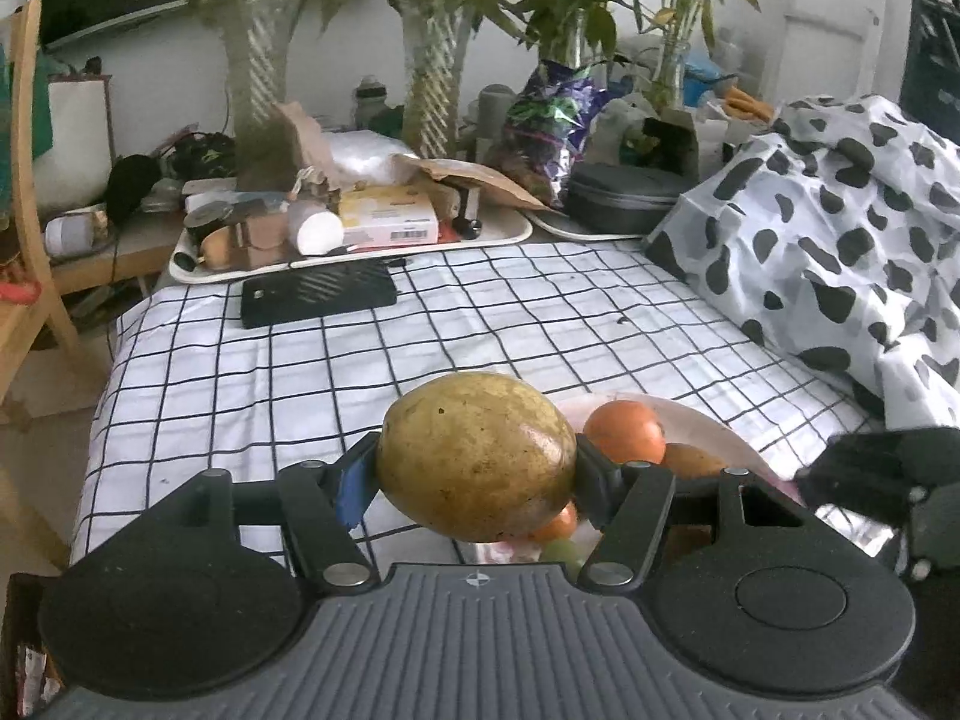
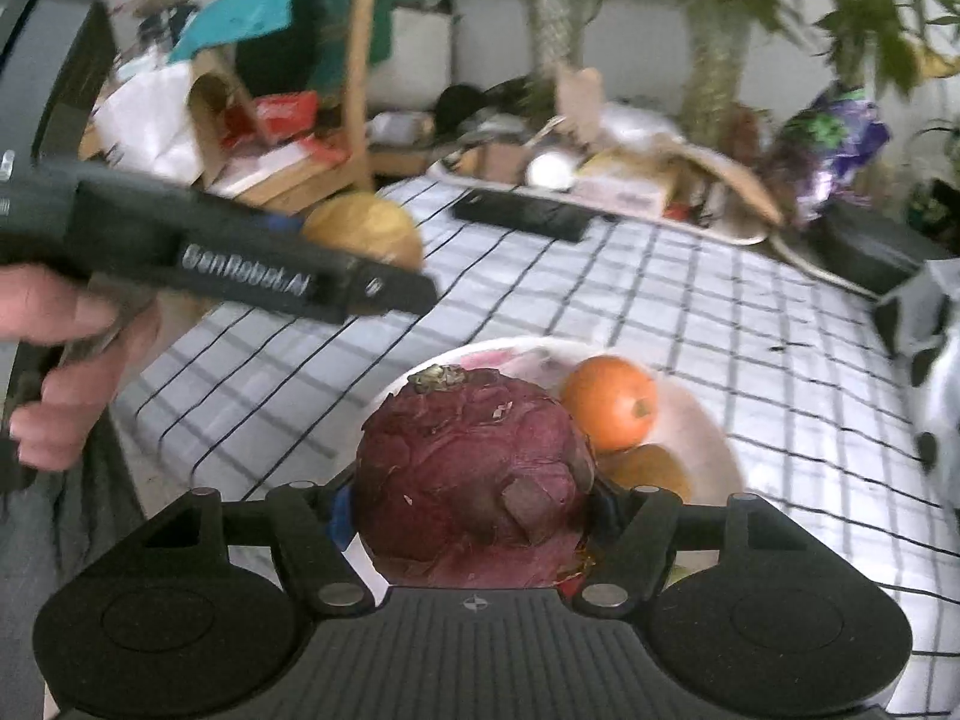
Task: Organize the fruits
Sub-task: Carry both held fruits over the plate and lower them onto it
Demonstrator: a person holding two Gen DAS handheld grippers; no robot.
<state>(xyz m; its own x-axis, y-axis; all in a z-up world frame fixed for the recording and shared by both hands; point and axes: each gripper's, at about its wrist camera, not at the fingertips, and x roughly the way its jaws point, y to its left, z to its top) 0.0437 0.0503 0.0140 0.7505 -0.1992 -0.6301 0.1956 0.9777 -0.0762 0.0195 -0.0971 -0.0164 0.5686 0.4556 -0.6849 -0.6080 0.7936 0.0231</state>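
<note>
My left gripper (image 1: pixel 477 468) pinches a mango (image 1: pixel 477 456); my right gripper (image 2: pixel 474 495) clamps a purple fruit (image 2: pixel 474 480), both above the plate (image 2: pixel 714 450). I should lower gently, then release.

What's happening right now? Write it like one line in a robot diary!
left: holds mango | right: holds purple fruit | plate: orange inside

Table covered w/ grid cloth (image 1: pixel 420 324). Laid directly on it: white plate (image 2: pixel 714 438) near front, black flat device (image 1: pixel 318 300) farther back, cluttered tray (image 1: pixel 516 234) at rear, spotted fabric (image 1: pixel 840 228) heaped at right.
</note>
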